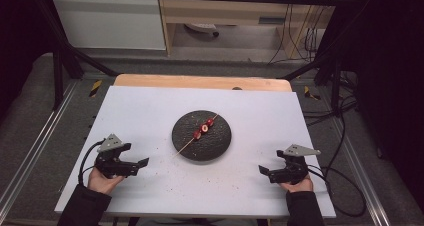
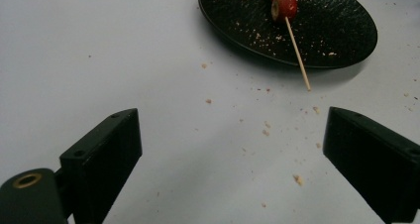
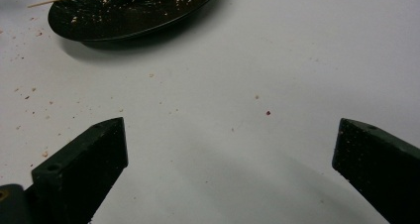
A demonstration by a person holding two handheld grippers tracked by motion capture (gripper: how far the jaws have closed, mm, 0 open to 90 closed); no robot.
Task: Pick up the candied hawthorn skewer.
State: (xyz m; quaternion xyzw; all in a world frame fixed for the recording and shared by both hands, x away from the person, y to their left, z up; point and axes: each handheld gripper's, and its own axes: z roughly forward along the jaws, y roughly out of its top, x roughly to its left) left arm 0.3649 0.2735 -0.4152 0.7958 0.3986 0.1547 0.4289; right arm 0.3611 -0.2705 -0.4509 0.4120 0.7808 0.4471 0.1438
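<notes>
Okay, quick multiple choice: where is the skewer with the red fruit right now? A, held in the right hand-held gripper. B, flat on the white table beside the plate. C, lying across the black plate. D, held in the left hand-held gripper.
C: the skewer lies across the black plate, its bare end sticking out past the rim, while both hand-held grippers sit open and apart from it.
</notes>
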